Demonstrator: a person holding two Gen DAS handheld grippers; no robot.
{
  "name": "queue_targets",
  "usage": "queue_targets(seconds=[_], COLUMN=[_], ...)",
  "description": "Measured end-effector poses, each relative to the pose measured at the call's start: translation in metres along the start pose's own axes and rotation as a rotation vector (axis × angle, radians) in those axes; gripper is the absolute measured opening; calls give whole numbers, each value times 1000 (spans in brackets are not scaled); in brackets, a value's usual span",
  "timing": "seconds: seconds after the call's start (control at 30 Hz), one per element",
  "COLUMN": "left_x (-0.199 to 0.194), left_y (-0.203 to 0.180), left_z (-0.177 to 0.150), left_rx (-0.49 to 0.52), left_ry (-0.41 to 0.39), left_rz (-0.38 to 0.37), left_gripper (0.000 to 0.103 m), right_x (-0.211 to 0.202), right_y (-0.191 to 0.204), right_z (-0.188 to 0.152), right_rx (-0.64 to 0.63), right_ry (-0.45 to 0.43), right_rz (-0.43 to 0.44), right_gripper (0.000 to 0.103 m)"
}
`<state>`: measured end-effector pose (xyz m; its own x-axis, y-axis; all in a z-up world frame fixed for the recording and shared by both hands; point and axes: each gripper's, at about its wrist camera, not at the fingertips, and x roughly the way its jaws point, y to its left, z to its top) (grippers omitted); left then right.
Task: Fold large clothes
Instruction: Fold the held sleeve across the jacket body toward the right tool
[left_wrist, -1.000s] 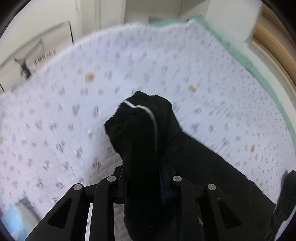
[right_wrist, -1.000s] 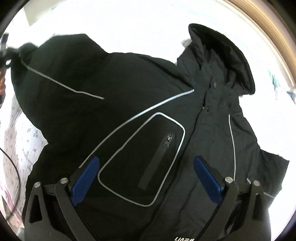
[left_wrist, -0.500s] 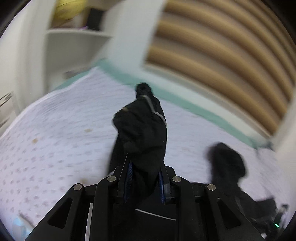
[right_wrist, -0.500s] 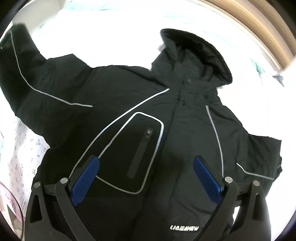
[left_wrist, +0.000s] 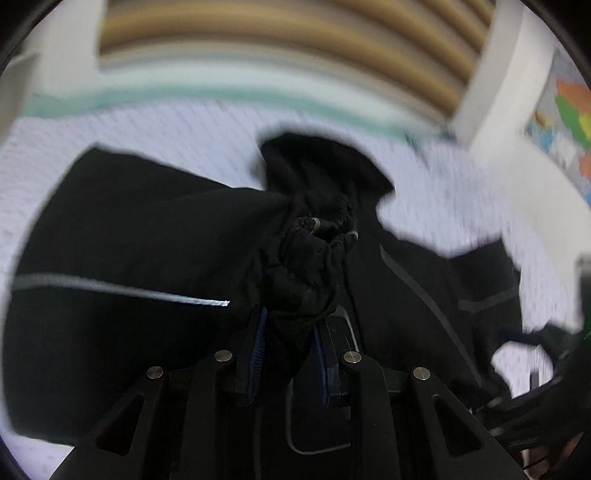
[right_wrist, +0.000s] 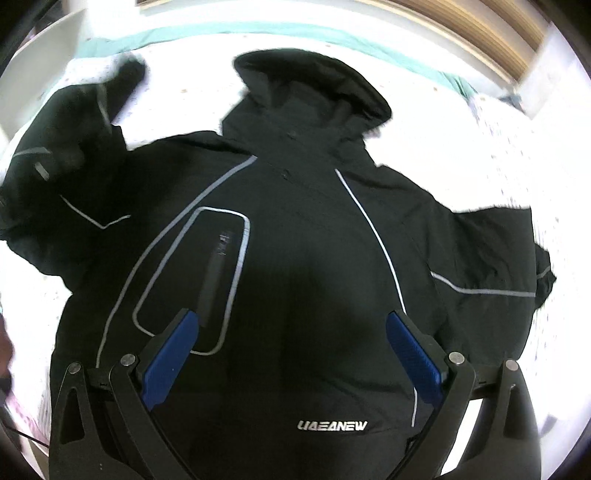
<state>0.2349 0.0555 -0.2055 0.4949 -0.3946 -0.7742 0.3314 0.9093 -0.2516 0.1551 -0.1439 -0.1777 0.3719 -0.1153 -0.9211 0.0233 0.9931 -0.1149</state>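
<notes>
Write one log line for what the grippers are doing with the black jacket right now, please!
left gripper: shut on sleeve cuff | right gripper: open above jacket | jacket: front up on bed

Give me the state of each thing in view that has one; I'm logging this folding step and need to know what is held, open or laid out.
Black hooded jacket: spread front-up on the bed, front closed.
Jacket's elastic-cuffed sleeve: lifted, bunched, swung over the body.
Other sleeve: lying flat, out to the side.
Hood: flat above the collar.
Chest pocket zip: looks closed.
Left gripper: shut on the cuff.
Right gripper: open, empty, above the jacket.
</notes>
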Motion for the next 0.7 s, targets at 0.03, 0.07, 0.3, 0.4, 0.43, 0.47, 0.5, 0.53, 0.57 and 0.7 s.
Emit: queue_targets(seconds=[0.03,0.07,0.3,0.4,0.43,0.47,0.5,0.53,0.57,0.7], left_x=[13,34,70,58,53,46,41,35,30,8], left_y=[-5,-4,8,20,22,25,27,29,30,31], left_z=[-4,-12,-30,-23,-20,-16,-16,-16,-16,-16], left_rx=[1,2,-97,-202,-233,-272,-298,-322,-345,-353], left_ry=[32,90,247,287,281,264,252,241,230,194], left_rz=[-2,-1,-123,-285,-330,-385,-417,-444,-465,-431], left_gripper=[24,24,30,46,50,56,61,63,65,65], right_x=[3,5,17,21,23,25,27,29,33,53], right_y=[-3,-4,-4,-11,-14,-15,-16,-17,-18,-16], right_z=[-1,-2,-1,2,4,6,9,12,15,22], right_rx=[10,13,-16,15,33,45,55,68,85,157], right_ry=[7,10,18,21,22,22,22,25,31,83], right_rz=[1,0,4,107,143,169,193,221,251,361], right_gripper=[102,102,102,102,102,102,102,102,102,96])
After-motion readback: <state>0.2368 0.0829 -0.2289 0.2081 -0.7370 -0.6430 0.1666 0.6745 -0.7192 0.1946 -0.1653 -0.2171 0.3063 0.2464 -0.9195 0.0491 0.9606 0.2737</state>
